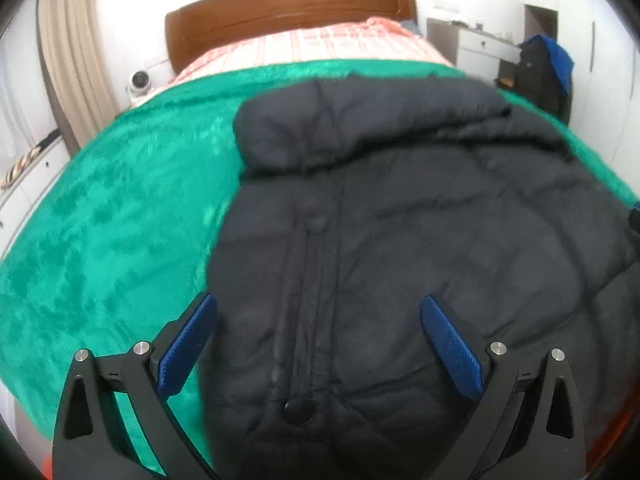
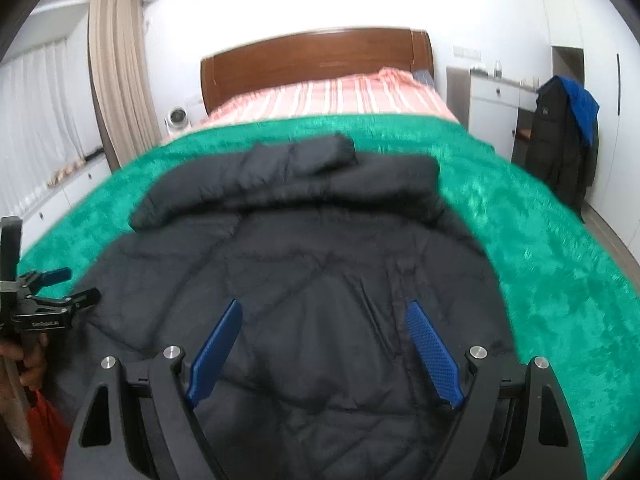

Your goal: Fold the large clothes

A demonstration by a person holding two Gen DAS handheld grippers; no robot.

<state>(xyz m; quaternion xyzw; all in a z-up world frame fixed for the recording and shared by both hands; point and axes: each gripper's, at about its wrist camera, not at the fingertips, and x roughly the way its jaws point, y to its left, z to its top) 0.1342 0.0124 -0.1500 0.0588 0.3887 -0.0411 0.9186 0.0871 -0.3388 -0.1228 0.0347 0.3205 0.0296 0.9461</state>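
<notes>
The dark jacket (image 2: 304, 280) lies flat on the green blanket (image 2: 540, 260), its hood at 12 o'clock. The left gripper (image 1: 319, 306) and right gripper (image 2: 325, 310) hover above it, fingers spread, holding nothing. A chair with coats (image 2: 564, 136) stands at 2 o'clock, a headboard (image 2: 316, 60) behind.

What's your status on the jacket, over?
Left claw open, right claw open, both over fabric. Black jacket flat on green blanket, sleeves folded in. Nothing in the way.
</notes>
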